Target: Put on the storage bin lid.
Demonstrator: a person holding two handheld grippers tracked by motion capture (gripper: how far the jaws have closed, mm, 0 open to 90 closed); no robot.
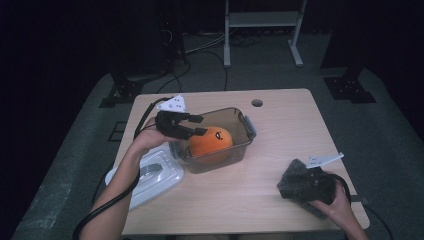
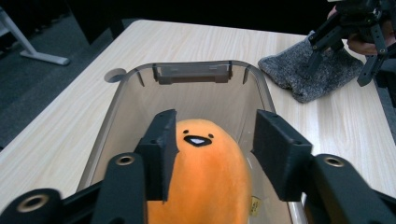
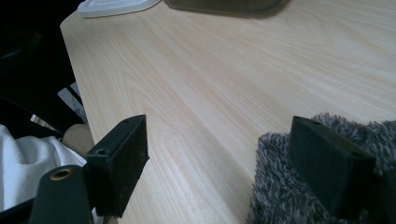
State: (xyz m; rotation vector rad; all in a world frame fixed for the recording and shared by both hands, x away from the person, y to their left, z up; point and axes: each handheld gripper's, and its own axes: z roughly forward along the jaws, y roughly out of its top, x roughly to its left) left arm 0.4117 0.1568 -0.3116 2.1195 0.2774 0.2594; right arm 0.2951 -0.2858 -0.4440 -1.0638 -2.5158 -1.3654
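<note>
White lid (image 1: pixel 150 176), wooden table (image 1: pixel 250 185), metal stand (image 1: pixel 262 20)

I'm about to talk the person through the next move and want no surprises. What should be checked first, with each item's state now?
1. Left gripper jaws open around the orange plush: ok.
2. Plush inside the clear bin: ok.
3. White lid off, beside the bin: ok.
4. Right gripper jaws open: ok.
5. Right gripper's hold on the grey cloth: not ok, only one jaw over it.
</note>
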